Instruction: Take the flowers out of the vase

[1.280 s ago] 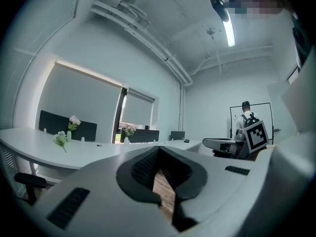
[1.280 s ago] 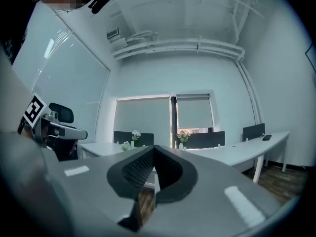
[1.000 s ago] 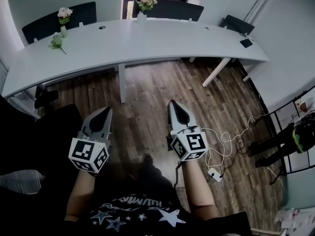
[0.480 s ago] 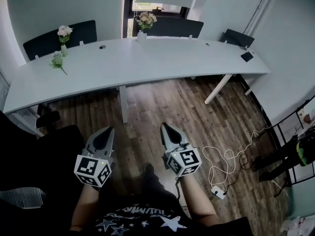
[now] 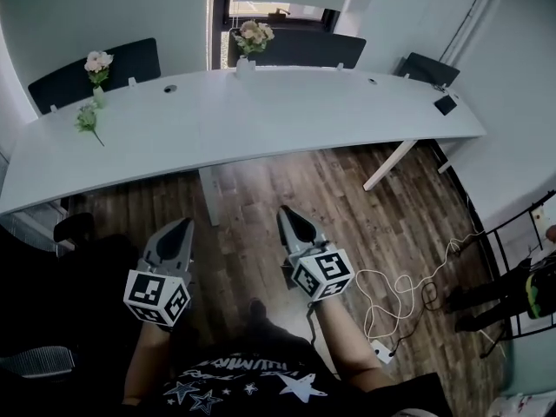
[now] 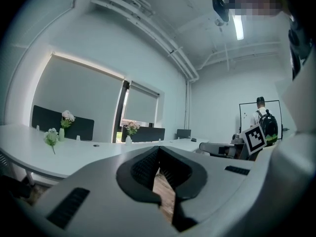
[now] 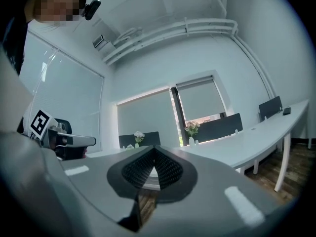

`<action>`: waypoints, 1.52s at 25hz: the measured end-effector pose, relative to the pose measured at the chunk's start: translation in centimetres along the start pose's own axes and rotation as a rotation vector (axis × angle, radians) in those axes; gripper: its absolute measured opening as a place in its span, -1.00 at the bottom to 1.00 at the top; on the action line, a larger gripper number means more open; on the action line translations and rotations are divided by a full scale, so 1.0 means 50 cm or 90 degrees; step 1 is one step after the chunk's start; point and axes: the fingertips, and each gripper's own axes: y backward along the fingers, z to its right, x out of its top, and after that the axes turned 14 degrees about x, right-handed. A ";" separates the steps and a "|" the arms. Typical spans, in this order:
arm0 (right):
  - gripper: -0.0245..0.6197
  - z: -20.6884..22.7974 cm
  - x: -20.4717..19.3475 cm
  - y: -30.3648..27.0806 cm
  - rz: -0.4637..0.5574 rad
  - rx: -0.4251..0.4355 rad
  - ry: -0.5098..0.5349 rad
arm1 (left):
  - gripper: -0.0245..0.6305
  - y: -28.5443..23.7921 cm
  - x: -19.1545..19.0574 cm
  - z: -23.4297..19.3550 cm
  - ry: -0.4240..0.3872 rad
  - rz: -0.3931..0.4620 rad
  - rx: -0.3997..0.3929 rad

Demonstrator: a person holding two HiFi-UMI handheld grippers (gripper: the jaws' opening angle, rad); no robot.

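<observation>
risk 1: both vases look small, narrow and light. Pulling the stems at a slant with nothing steadying the base would likely tip the vase or drag it along the desk [image 5: 287,111].
risk 2: stems look thin and soft. A hard pinch could crush or snap them, and a weak one could let the blooms slip.
risk 3: two vases are on the desk and the task names neither, so a wrong pick is possible.
risk 4: white cable [image 5: 404,285] loops on the floor to the person's right. It's a foot snag if the approach drifts that way.
left gripper [image 5: 181,226]: jaws pressed together, nothing between them. Held level over the wood floor, well short of the desk.
right gripper [image 5: 287,213]: same, closed up and empty.
left flowers [image 5: 97,62]: small pink-white bunch, upright in the left vase [image 5: 98,97], at the desk's far left back edge.
centre flowers [image 5: 253,35]: fuller pink bunch, upright in the centre vase [image 5: 244,62], at the back edge by the window.
loose sprig [image 5: 87,120]: lies flat on the desk just beside the left vase, in no vase.
progress: judged not started, both bunches still seated.
</observation>
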 end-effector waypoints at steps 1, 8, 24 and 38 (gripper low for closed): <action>-0.91 0.017 0.000 -0.010 -0.005 0.006 -0.001 | -0.90 -0.019 0.003 0.004 -0.001 0.000 0.004; -0.91 0.136 -0.005 -0.037 -0.019 0.035 -0.027 | -0.90 -0.128 0.002 0.051 -0.008 -0.013 0.028; -0.91 0.279 -0.050 -0.105 -0.053 0.055 -0.047 | -0.90 -0.269 -0.010 0.057 -0.014 -0.023 0.050; -0.91 0.408 -0.048 -0.285 -0.069 -0.001 -0.048 | -0.90 -0.495 0.008 -0.065 -0.009 -0.031 -0.005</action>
